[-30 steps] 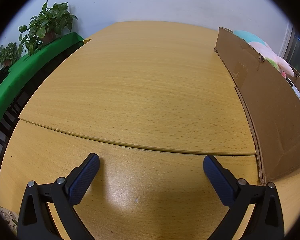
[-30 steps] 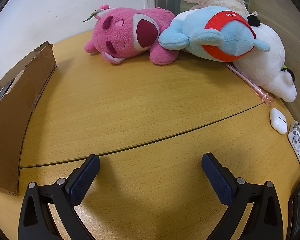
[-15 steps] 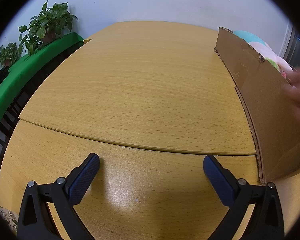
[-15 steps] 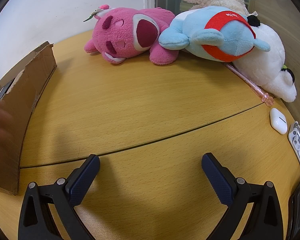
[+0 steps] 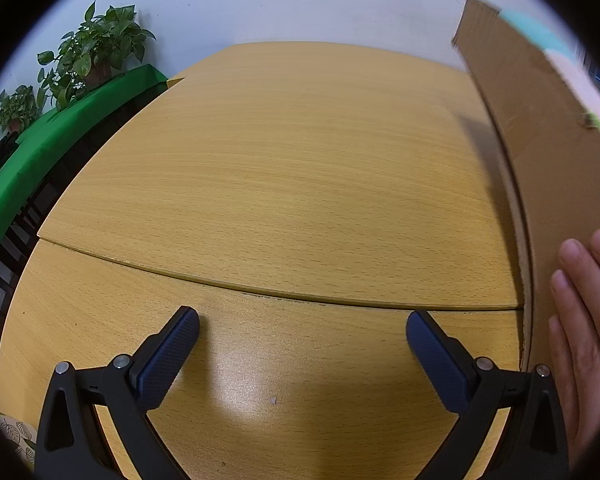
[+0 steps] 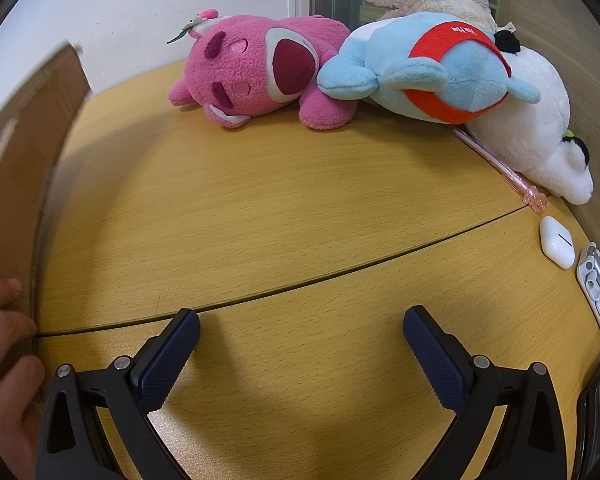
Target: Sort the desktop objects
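Between the two grippers, a bare hand is pressing flat against a brown cardboard box.

Motion is blurring the box's upper edge, and its contents are staying hidden behind the wall; a pink plush bear, a light-blue plush with a red band and a white plush are lying along the wooden table's far edge; the left gripper and right gripper are hovering low with jaws wide apart, holding nothing.
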`<move>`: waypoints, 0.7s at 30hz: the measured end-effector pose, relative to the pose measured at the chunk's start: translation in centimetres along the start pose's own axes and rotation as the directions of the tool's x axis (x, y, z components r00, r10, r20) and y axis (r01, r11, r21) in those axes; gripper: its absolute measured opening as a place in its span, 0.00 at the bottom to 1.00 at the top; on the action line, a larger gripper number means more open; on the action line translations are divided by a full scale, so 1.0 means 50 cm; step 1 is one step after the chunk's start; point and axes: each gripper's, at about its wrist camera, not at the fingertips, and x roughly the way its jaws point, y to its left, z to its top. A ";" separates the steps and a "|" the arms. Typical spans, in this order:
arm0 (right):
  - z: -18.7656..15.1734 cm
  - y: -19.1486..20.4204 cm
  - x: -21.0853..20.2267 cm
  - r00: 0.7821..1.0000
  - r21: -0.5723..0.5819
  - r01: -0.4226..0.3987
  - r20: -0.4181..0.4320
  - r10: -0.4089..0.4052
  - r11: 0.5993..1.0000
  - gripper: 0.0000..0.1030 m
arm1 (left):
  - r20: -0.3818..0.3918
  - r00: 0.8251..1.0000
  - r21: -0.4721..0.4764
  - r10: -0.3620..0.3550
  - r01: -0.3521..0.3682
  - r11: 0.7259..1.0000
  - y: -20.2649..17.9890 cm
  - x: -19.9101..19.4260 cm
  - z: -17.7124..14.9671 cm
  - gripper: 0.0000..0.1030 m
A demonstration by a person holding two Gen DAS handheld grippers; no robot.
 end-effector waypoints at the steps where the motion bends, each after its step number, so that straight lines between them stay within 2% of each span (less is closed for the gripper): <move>1: 0.000 0.000 0.000 1.000 0.000 0.000 0.000 0.000 1.000 1.00 | 0.000 1.000 0.000 0.000 0.000 1.000 0.000 0.000 0.001 1.00; 21: 0.000 -0.001 0.005 1.000 0.000 0.000 -0.001 0.000 1.000 1.00 | 0.000 1.000 0.000 0.000 0.000 1.000 0.001 0.001 0.000 1.00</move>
